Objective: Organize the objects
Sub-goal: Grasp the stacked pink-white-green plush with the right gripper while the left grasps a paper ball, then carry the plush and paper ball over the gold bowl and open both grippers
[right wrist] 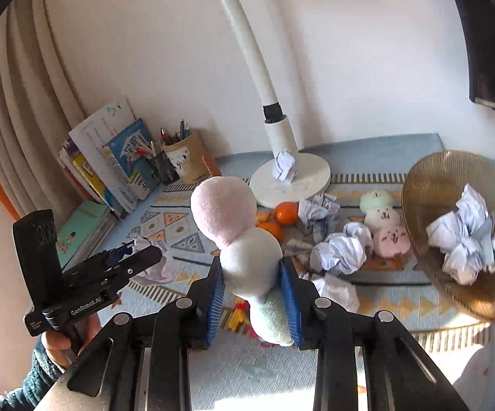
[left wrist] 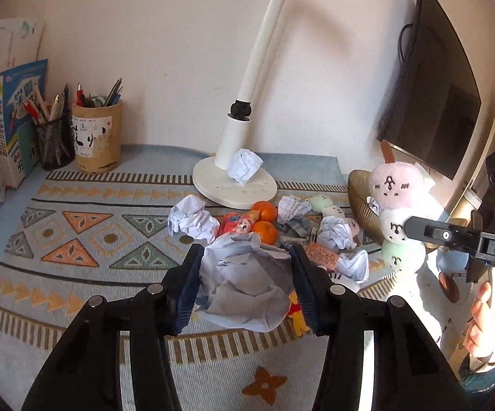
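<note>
Between your left gripper's (left wrist: 244, 284) blue pads sits a large crumpled paper ball (left wrist: 247, 284), pinched on both sides and raised above the patterned table cloth (left wrist: 86, 239). Your right gripper (right wrist: 252, 294) is clenched on a plush dango skewer (right wrist: 244, 246), the pads squeezing its white and green balls while the pink one sticks up. More paper wads (right wrist: 340, 251) and two tangerines (right wrist: 286, 213) lie near the lamp base (right wrist: 290, 179). To the right, a brown bowl (right wrist: 429, 178) holds crumpled paper.
</note>
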Tool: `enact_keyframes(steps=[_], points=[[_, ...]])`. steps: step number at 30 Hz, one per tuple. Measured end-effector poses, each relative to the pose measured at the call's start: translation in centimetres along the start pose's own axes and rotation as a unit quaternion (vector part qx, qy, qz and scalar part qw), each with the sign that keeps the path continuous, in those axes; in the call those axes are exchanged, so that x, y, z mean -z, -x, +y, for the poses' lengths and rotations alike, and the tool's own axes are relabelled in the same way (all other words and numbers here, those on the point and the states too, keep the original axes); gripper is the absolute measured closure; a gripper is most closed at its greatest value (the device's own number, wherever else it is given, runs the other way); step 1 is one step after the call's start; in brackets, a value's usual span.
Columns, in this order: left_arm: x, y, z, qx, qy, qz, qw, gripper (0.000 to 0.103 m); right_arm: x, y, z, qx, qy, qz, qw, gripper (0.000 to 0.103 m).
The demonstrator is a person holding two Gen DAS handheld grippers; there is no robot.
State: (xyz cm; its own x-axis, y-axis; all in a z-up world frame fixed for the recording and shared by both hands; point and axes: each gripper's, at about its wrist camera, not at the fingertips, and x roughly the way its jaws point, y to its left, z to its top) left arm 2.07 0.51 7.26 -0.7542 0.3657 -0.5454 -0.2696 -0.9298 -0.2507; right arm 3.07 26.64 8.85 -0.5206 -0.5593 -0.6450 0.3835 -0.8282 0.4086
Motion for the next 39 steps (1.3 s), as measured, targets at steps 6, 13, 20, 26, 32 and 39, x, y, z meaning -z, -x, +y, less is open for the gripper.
enact_keyframes(steps=[6, 13, 20, 26, 32, 39], points=[[4.4, -0.2, -0.4, 0.005, 0.031, 0.023, 0.9992, 0.055, 7.5, -2.5, -3.2, -0.109, -0.131, 0.119, 0.978, 0.072], [6.3, -0.8, 0.9, -0.021, 0.056, 0.026, 0.9979, 0.055, 8.2, -2.7, -6.2, -0.04, -0.16, 0.104, 0.981, 0.058], [6.8, -0.6, -0.3, -0.027, 0.024, 0.017, 0.9992, 0.055, 9.2, -0.7, -4.9, 0.031, -0.106, 0.064, 0.992, 0.038], [6.7, -0.5, -0.1, -0.017, 0.027, 0.016, 0.9994, 0.055, 9.9, -2.7, -1.8, 0.124, -0.025, 0.059, 0.99, 0.03], [6.7, -0.4, -0.3, -0.016, 0.019, 0.015, 0.9996, 0.055, 10.2, -5.4, -0.1, 0.186, 0.037, 0.059, 0.98, 0.055], [6.7, -0.6, -0.7, -0.026, 0.013, 0.02, 0.9994, 0.055, 10.5, -1.2, 0.9, 0.177, 0.06, 0.019, 0.982, 0.058]])
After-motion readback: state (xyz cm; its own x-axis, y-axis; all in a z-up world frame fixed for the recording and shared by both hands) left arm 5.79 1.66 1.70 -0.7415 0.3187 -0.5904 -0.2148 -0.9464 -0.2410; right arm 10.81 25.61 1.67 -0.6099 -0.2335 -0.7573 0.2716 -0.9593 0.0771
